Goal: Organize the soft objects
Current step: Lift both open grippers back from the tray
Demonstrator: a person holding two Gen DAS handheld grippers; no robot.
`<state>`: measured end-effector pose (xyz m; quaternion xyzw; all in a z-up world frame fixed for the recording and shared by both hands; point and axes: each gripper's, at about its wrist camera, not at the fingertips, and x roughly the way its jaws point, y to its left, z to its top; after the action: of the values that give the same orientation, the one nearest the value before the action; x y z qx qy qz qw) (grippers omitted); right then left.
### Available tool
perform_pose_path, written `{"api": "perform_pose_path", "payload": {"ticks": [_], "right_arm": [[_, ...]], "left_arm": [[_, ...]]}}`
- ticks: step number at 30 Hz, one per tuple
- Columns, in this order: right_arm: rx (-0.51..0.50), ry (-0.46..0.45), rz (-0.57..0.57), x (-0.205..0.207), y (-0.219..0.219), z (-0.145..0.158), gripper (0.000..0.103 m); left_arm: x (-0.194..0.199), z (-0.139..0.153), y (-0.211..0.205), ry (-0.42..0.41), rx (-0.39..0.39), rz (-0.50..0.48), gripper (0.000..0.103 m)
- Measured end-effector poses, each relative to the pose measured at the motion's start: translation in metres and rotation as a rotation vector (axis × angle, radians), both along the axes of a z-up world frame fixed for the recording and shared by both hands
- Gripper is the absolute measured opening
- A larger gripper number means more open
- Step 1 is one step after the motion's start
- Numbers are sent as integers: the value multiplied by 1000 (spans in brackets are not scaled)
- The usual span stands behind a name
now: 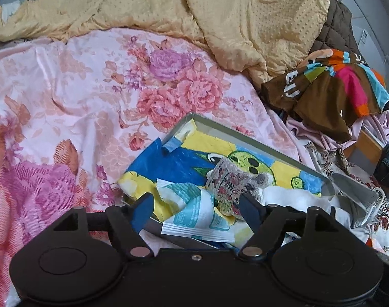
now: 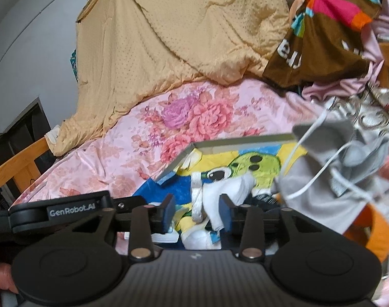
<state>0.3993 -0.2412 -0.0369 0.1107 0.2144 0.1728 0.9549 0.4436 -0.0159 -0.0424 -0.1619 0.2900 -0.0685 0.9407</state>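
Observation:
A shallow grey-rimmed tray [image 1: 245, 138] lies on the bed, lined with a yellow, blue and green cartoon sheet. In it lie a grey sock with a red pattern [image 1: 232, 179] and a white and teal packet [image 1: 194, 212]. My left gripper [image 1: 195, 212] hovers open over the tray's near edge, its fingers either side of the packet and sock, pressing on neither. My right gripper [image 2: 197, 212] is open above the same tray [image 2: 240, 139]; a white cloth item [image 2: 230, 192] sits loose between its fingers. A grey garment with a white cord [image 2: 335, 168] hangs over the tray's right side.
A pink floral bedsheet [image 1: 79, 89] covers the bed, with a yellow quilt [image 1: 220, 12] bunched at the back. A brown multicoloured shirt [image 1: 335, 87] and other clothes are piled at the right. A wooden bed rail [image 2: 20, 163] runs along the left.

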Motion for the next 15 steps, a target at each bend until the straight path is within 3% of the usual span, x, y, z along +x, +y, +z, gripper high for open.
{"api": "perform_pose_path", "payload": {"ticks": [6,11,15], "right_arm": [[-29,-30,-30,-17,-4,20,66],[-48,-62,-43,-33,-6,40,89],[-72,-91,-42,-48,-7,55,96]], "left_arm": [[-21,16,3,-47,-8,11,84],[-44,29,11,-75,-19,26,91],[-65,41,18,-110,-11,45,97]]}}
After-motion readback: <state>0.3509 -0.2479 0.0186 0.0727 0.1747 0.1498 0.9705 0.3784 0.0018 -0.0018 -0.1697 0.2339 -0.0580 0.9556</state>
